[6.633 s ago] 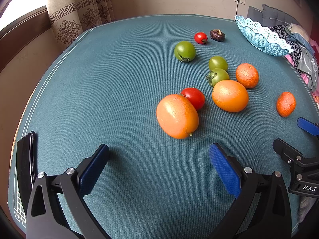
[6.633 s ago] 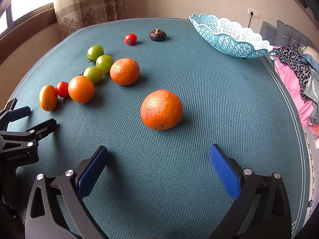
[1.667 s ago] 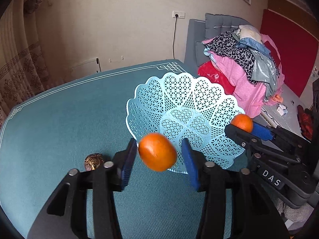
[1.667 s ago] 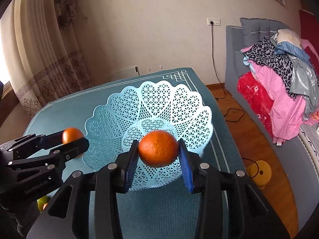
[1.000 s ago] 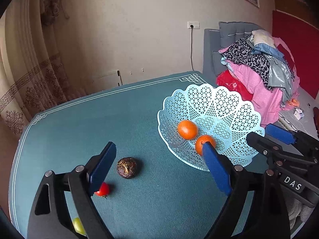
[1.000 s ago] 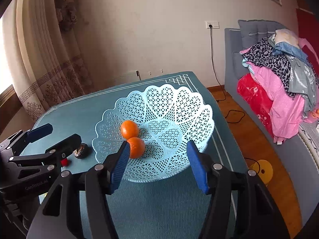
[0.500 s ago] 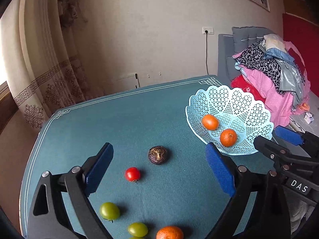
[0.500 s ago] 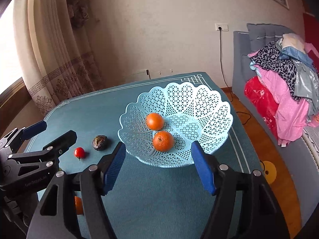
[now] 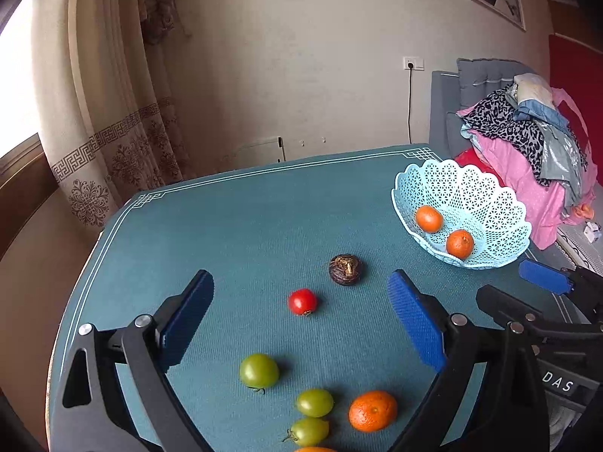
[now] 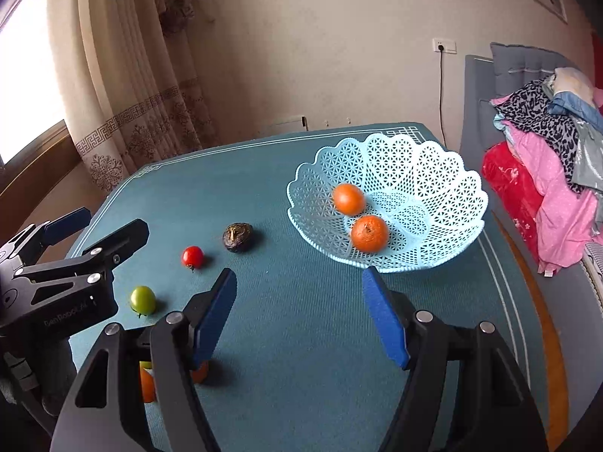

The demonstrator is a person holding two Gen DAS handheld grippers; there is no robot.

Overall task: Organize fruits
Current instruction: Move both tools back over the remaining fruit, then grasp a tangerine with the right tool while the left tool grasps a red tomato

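Both oranges (image 10: 369,232) now lie in the basket (image 10: 444,196), beyond the two empty, spread tools (image 10: 299,314).

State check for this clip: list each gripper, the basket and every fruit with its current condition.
Left gripper: open, holding nothing.
Right gripper: open, holding nothing.
Basket: upright on the table, holding two oranges.
Oranges in basket: resting inside, apart.
Red tomato: loose on the table.
Dark fruit: loose on the table.
Green tomatoes: three, on the table.
Orange on table: outside the basket.
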